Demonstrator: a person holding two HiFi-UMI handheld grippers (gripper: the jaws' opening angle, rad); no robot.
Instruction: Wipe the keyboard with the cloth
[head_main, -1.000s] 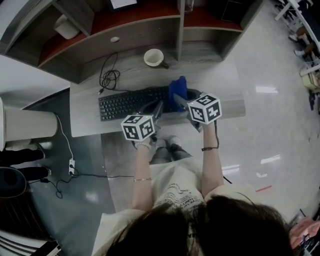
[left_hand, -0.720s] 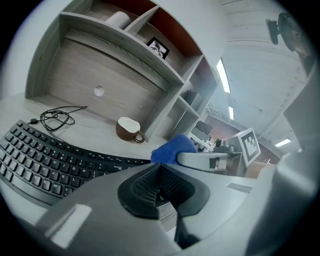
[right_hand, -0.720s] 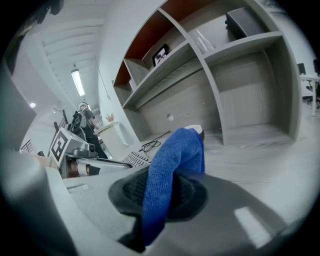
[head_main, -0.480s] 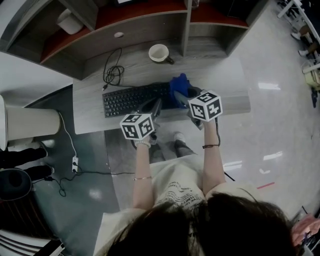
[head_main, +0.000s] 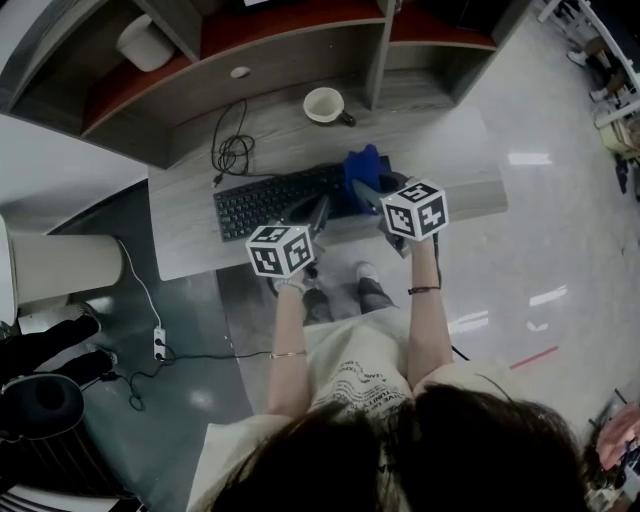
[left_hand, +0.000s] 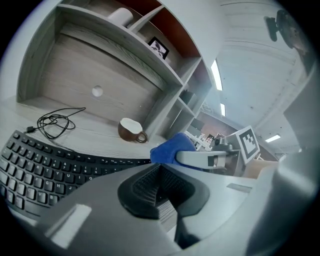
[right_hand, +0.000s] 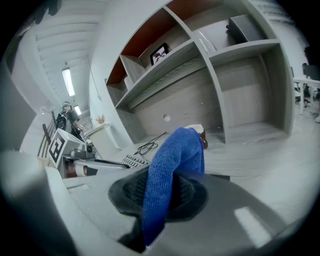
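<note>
The cloth (right_hand: 175, 160) is pinched in the right gripper (right_hand: 159, 200), its blue fold sticking up past the jaws; it hangs over the right end of the keyboard (head_main: 270, 205) — whether it touches the keys I can't tell; I'd judge the wiping barely begun, most of the keys left. The left gripper (left_hand: 160, 187) is pressed together on nothing. Only the head view places both tools over the desk (head_main: 440, 150); only the gripper views show the jaws.

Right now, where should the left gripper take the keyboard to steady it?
Probably its near long edge, left half, from the person's side: the keyboard lies flat and the blue cloth in the right gripper covers its right end.
</note>
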